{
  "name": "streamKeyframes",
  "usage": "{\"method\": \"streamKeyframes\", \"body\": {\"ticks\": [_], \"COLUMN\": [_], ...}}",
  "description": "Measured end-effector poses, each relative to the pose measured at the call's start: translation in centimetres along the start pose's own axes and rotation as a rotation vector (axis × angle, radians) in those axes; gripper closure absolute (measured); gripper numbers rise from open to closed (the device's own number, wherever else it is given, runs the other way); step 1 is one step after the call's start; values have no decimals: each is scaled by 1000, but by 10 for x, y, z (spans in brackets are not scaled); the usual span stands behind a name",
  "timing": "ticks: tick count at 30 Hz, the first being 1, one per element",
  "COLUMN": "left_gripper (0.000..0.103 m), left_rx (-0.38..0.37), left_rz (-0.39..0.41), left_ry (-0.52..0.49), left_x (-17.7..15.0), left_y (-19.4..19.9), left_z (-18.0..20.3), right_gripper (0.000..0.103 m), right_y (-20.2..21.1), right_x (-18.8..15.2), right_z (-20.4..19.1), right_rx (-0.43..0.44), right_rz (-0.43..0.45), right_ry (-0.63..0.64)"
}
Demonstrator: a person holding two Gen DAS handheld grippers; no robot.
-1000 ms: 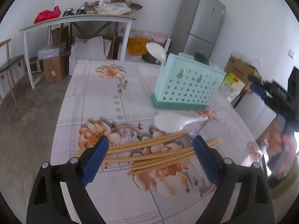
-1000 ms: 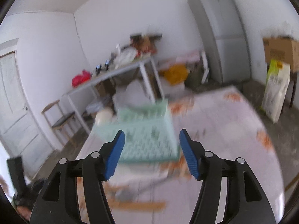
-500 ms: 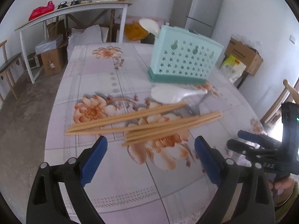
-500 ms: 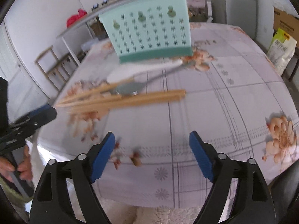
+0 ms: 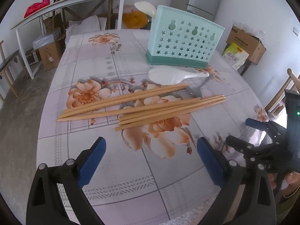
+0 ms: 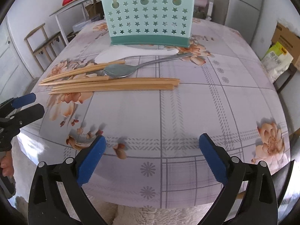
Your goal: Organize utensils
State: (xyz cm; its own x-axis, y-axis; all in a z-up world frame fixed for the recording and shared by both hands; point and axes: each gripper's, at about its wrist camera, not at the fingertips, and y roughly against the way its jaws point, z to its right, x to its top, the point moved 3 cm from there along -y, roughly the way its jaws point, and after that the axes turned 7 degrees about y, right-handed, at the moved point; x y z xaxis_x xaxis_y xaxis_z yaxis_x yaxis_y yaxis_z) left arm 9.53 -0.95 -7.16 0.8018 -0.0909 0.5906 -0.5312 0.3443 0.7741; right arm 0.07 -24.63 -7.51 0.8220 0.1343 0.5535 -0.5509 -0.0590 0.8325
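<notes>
Both grippers, left gripper [image 5: 151, 156] and right gripper [image 6: 152, 154], have just been opened wide, nothing between them; chopsticks [image 5: 142, 106] lie ahead of the fingers, ready for the holder [image 5: 184, 43].

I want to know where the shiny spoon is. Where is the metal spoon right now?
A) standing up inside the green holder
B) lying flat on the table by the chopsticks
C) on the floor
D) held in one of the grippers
B: the metal spoon lies flat on the table, its bowl against the chopsticks, in front of the green holder.
</notes>
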Motion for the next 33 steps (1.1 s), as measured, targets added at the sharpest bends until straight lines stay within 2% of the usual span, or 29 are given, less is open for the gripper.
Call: {"method": "streamKeyframes", "body": {"ticks": [8,15,19,20,22,23,25,28,33], "left_gripper": [6,6,7,9,20,23,37,49,58], "left_rx": [-66,-164,-254,-269,-317,-337,-374,-401,-389], "left_rz": [65,65,59,55,32,7,-40,-107,-180], "left_ry": [61,58,70,82,117,145,198,303,391], "left_x": [14,30,46,50,55,58,61,68,75], "left_y": [10,6,-2,-5,-13,-19,-30,-48,-68], "left_z": [5,30,46,49,53,54,53,47,39], "right_gripper": [8,8,9,9,9,9,9,9,9], "right_y": [6,19,20,20,19,20,19,19,19], "right_x": [-7,-8,-5,-5,-5,-6,-6,-6,-7], "right_z": [11,36,41,41,40,39,38,39,39], "right_rx": [-17,106,134,137,136,135,135,141,152], "right_rz": [45,98,119,124,128,129,132,137,144], "right_ry": [-20,-153,-190,-190,-183,-179,-173,-172,-175]}}
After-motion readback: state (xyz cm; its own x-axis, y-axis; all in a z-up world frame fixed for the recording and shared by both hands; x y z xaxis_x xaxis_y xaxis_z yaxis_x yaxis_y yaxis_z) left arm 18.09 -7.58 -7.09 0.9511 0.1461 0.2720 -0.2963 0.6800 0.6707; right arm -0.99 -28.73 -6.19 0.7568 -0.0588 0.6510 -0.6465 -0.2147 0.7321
